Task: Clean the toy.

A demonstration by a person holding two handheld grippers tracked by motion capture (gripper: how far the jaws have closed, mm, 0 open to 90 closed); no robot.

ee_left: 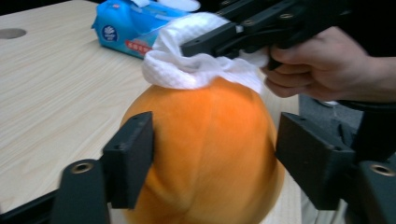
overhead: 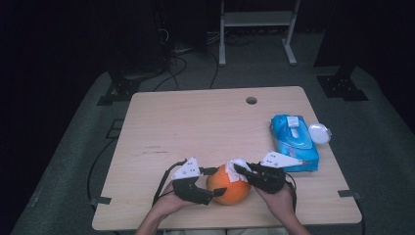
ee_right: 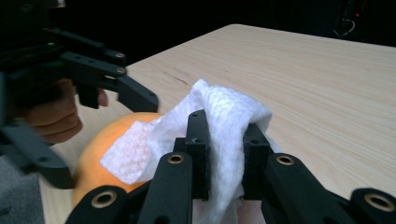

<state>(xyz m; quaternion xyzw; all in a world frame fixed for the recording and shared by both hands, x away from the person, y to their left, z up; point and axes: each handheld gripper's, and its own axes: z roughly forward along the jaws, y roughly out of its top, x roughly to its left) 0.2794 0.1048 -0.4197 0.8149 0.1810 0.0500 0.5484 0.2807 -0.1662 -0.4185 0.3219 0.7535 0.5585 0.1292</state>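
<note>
fruit (overhead: 226, 185) sits at the table's (overhead: 205, 127) six o'clock edge. right gripper (ee_right: 224, 154) pinches a wipe (ee_right: 224, 116) on its top; rub gently in circles. left gripper (ee_left: 212, 154) straddles the fruit, jaws spread, barely touching; close firmly first.

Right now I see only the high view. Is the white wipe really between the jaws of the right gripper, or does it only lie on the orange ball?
Observer: It is held. In the right gripper view the right gripper is shut on the white wipe, and the folded cloth is squeezed between both pads.
Operator: Does the wipe touch the ball?
Observer: Yes. In the left gripper view it lies bunched on the top of the orange ball.
Operator: And the left gripper?
Observer: The left gripper has one jaw at each side of the orange ball, low on its body. I cannot tell whether the pads press on it.
</note>
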